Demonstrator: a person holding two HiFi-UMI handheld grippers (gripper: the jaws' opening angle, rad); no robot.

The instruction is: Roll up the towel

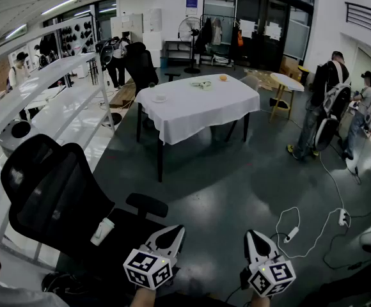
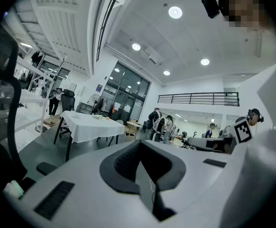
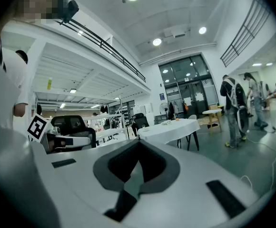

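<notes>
A table under a white cloth [image 1: 192,107] stands far off across the grey floor. On its far side lies a small pale crumpled item [image 1: 203,84], possibly the towel, too small to tell. An orange object [image 1: 222,77] and a small dish [image 1: 160,98] also sit on it. My left gripper [image 1: 176,231] and right gripper [image 1: 253,236] hang low at the bottom of the head view, side by side, both well short of the table. Both are shut with nothing between the jaws, as the left gripper view [image 2: 139,145] and the right gripper view [image 3: 139,147] show. The table also shows small in both [image 2: 88,127] [image 3: 169,129].
A black mesh office chair [image 1: 51,190] stands close at my left, beside white shelving [image 1: 38,101]. White cables and a power strip [image 1: 300,229] lie on the floor at the right. People [image 1: 326,101] stand at the right near a small round table [image 1: 286,82].
</notes>
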